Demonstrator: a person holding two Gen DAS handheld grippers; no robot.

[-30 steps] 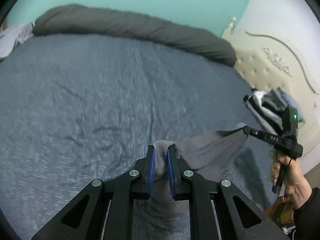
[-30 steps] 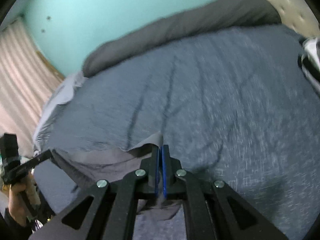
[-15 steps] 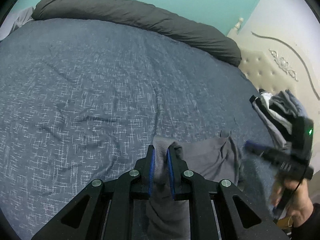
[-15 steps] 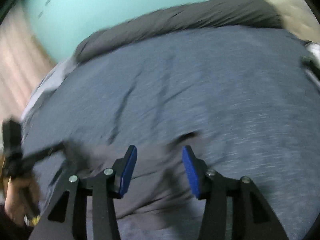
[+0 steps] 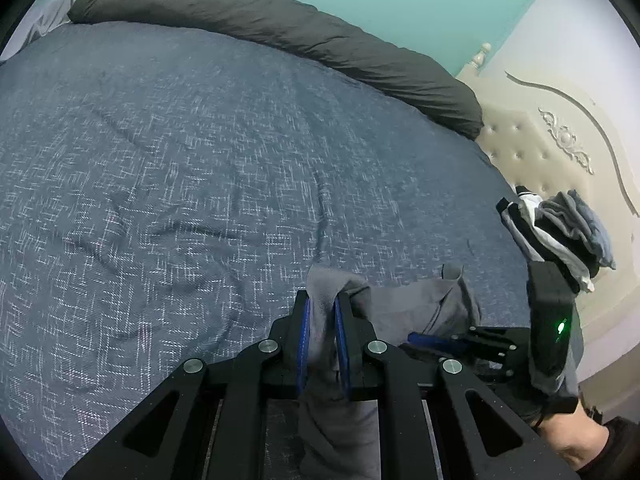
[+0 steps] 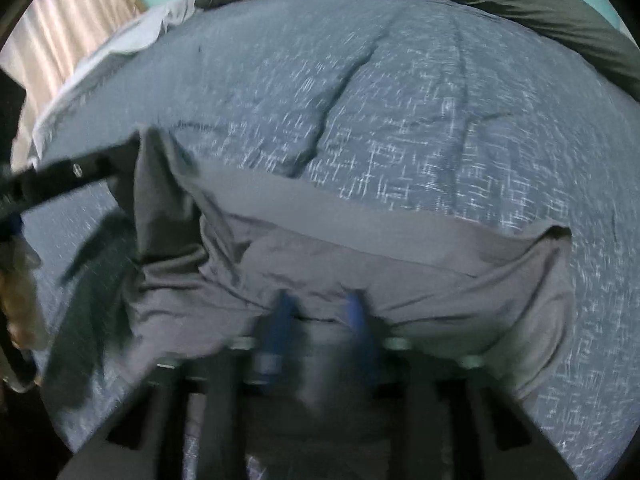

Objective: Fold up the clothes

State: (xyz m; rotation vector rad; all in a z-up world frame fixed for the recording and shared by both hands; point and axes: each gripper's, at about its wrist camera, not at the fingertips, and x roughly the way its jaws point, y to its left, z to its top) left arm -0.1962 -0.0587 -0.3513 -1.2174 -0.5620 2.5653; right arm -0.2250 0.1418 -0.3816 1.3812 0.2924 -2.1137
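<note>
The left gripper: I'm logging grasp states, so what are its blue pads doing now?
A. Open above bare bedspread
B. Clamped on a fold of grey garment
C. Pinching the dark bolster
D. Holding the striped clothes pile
B: in the left wrist view the left gripper has grey garment fabric pinched between its blue pads.

Right wrist view: the right gripper is motion-blurred; its blue-padded fingers smear against the crumpled grey cloth garment, so whether they grip the fabric cannot be determined. The garment's near portion is hidden beneath the gripper body. A hand at the left edge is cut off and blurred. Left wrist view: the garment's lower length runs out at the bottom edge.
</note>
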